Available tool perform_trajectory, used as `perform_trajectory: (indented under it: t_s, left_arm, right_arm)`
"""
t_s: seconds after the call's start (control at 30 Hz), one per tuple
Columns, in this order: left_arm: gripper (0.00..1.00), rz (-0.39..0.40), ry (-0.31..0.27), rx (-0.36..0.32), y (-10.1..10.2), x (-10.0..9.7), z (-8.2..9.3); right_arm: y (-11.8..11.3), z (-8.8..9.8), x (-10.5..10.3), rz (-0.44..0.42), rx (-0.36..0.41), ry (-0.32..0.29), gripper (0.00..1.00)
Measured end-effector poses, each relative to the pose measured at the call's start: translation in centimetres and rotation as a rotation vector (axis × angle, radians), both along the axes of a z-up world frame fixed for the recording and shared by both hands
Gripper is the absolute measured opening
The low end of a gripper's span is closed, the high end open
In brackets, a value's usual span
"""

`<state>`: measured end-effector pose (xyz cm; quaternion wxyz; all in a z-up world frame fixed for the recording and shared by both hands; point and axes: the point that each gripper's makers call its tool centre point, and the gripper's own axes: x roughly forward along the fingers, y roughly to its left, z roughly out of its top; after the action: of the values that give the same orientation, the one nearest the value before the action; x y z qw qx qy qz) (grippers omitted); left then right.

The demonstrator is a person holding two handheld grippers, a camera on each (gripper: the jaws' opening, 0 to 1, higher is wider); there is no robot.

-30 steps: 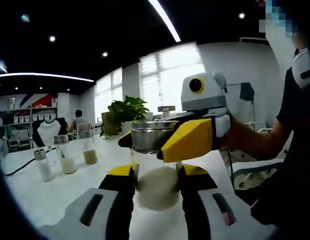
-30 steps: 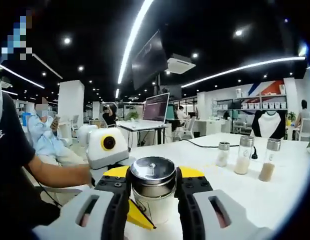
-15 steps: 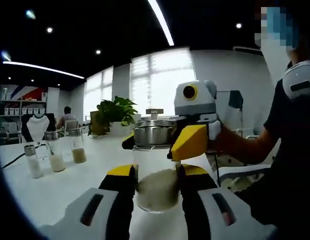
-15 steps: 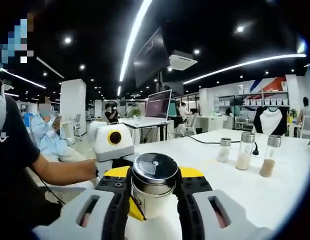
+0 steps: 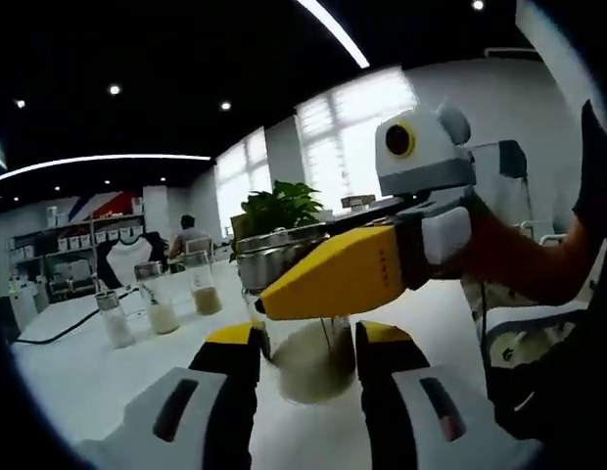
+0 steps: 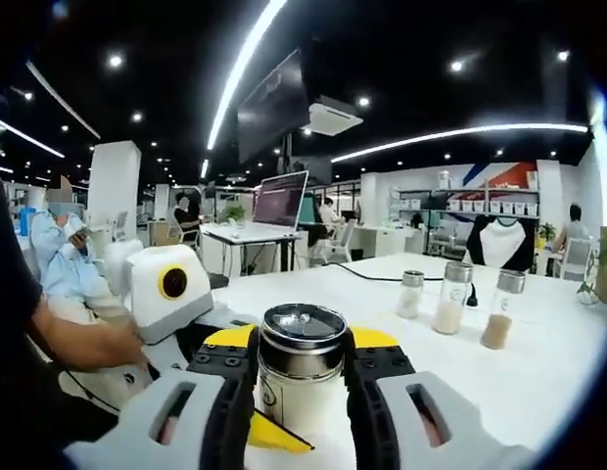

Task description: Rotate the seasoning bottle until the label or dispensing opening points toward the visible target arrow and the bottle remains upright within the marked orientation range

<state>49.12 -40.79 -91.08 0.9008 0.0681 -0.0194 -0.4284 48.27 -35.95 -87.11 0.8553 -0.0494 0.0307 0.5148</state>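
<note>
1. Left gripper view: the seasoning bottle (image 5: 308, 357) stands on the white table (image 5: 98, 377), its long axis near upright with a slight lean; the left gripper (image 5: 305, 357) holds its glass body between narrowed jaws; the right gripper (image 5: 343, 274) crosses in front at cap height from the right.

2. Right gripper view: the right gripper (image 6: 302, 364) is closed on the bottle's metal cap (image 6: 303, 338); the turn looks set to run about that upright axis; no target arrow is discernible.
</note>
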Motion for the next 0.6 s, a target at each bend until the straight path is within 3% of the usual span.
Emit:
perform_trajectory:
  t_s: [0.13,0.3,0.6]
  left_arm:
    - [0.43,0.105,-0.013,0.045,1.1,1.1,-0.1]
    - [0.43,0.164,-0.027,0.014,1.4,1.5,0.8]
    - [0.42,0.201,-0.01,-0.006,1.4,2.2,0.8]
  right_arm:
    - [-0.2,-0.1,0.9,-0.083,-0.016,-0.024,0.32]
    - [-0.2,0.2,1.7,-0.149,0.024,-0.014,0.32]
    - [-0.4,0.2,2.5,-0.236,0.097,0.024,0.32]
